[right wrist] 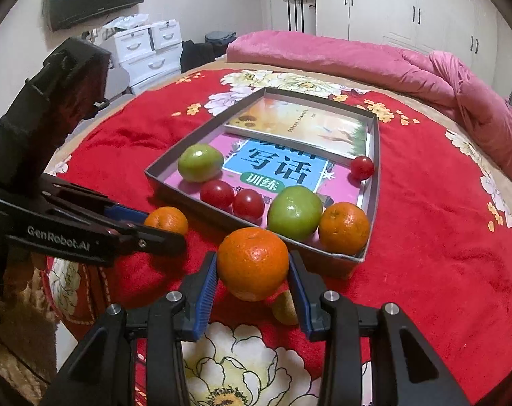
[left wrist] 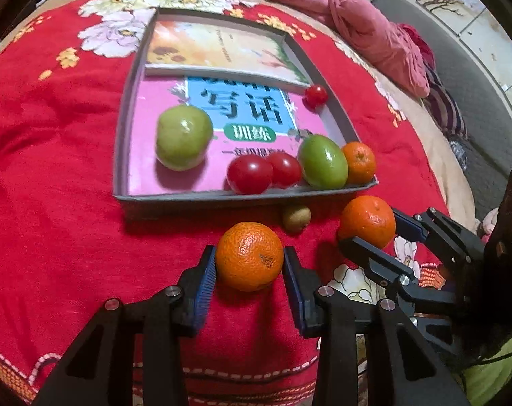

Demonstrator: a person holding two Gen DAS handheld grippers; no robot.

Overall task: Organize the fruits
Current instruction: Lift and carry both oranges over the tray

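Note:
My left gripper is shut on a mandarin just above the red bedspread, in front of the tray's near wall. To its right, my right gripper is shut on a second mandarin, held clear of the bedspread over a small brownish-green fruit. The shallow grey tray holds two green fruits, two tomatoes side by side, a third mandarin in its near right corner and a small tomato by its right wall.
Two books line the tray's floor. The red flowered bedspread covers a round bed. A pink quilt lies bunched along the far and right side. White drawers and a wall screen stand beyond the bed.

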